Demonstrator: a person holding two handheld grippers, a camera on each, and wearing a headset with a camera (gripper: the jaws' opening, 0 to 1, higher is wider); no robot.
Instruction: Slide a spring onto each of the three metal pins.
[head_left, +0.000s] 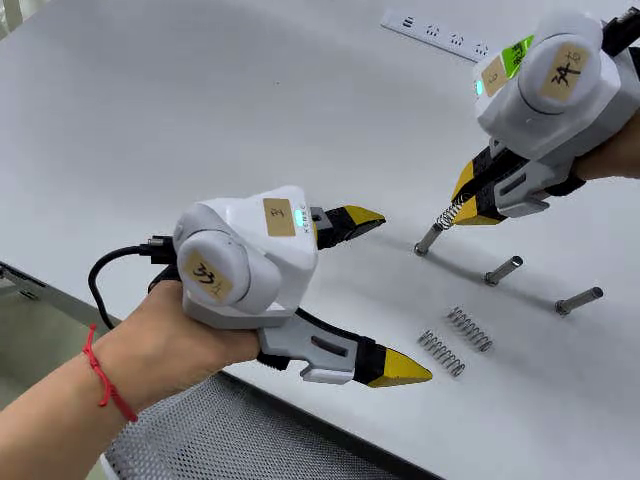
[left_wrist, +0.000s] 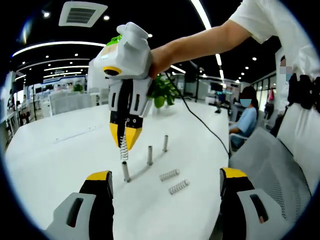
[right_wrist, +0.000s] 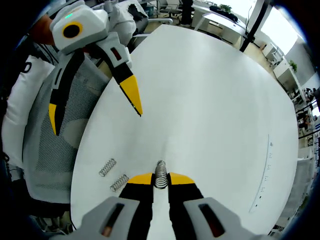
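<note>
Your right gripper (head_left: 468, 212) has its fingers clamped on a spring (head_left: 449, 214), top end hidden between them, bottom right at the leftmost pin (head_left: 427, 240), can't tell if touching. Meanwhile your left gripper (head_left: 400, 295) has its fingers spread wide.

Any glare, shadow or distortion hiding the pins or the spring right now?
Head view: even light, sharp, no glare; the three pins cast faint shadows on the table. Left gripper view: fisheye bends the table, ceiling lights glare, but the held spring reads clearly. Right gripper view: spring sharp between closed jaws, table edge curved.
</note>
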